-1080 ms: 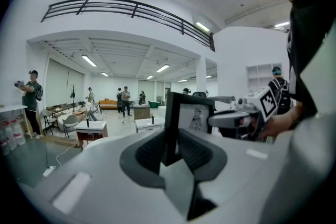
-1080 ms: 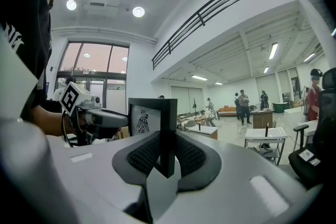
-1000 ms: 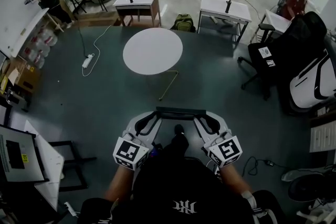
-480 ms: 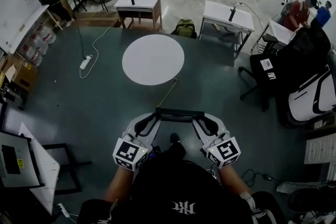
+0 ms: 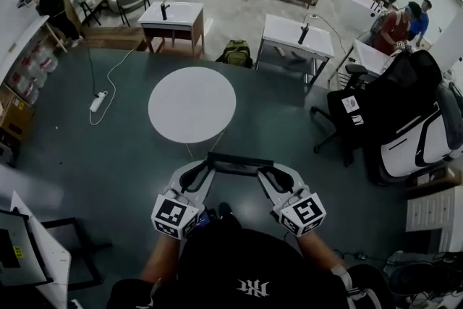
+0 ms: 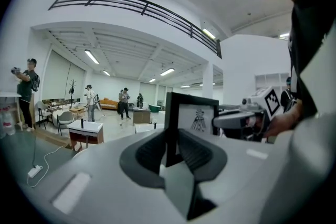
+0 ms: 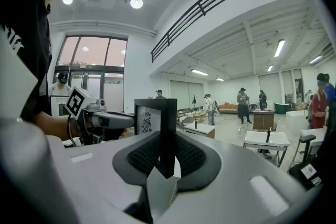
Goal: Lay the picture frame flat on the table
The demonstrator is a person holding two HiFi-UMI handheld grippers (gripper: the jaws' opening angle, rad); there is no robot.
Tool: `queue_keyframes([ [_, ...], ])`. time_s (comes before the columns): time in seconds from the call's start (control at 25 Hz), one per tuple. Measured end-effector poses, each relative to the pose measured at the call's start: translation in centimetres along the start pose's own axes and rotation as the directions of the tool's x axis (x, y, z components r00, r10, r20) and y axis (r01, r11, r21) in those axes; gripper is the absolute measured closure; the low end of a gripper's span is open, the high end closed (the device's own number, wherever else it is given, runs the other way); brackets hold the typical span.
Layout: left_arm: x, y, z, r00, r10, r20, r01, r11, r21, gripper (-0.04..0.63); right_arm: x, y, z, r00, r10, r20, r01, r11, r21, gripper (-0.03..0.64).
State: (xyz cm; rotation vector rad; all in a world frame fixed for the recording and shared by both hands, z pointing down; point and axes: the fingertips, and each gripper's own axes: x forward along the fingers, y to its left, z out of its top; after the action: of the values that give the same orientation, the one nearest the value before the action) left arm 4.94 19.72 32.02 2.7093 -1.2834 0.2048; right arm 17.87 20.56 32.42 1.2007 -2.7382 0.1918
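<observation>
one picture frame (image 5: 241, 161), upright, off any surface, spanning between the two sets of fingers. left gripper (image 5: 210, 168) clenched on the frame's left edge, right gripper (image 5: 262, 171) clenched on its right edge; each gripper view shows pads pressed on the black rim. one round white table (image 5: 192, 105) ahead of the fingertips, well apart.

judgement: carry step. keep both grips even so the frame can't twist. get it over the tabletop first, then tip the top edge away from the fingers and lower it flat before letting go.

counts: frame one, grippers two, round table one.
</observation>
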Motion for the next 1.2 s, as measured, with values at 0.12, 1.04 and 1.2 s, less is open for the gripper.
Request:
queue_keyframes([
  [0.12,2.4,1.0,0.6,1.000,-0.012,0.009,0.012,1.000,-0.007,0.520,1.3,-2.2,0.8,1.000,-0.006,-0.008,0.006,1.000,-0.018,0.538],
  [1.04,6.9,10.5,0.4,0.999,0.031,0.028,-0.029,0.998,-0.052,0.520,11.6,-5.8,2.3,0.999,0.031,-0.041,-0.033,0.998,-0.049,0.540],
  [1.2,6.7,11.5,0.2,0.998,0.051,0.046,-0.048,0.997,-0.062,0.520,12.5,-5.3,2.3,0.998,0.049,-0.048,-0.052,0.996,-0.066,0.540],
])
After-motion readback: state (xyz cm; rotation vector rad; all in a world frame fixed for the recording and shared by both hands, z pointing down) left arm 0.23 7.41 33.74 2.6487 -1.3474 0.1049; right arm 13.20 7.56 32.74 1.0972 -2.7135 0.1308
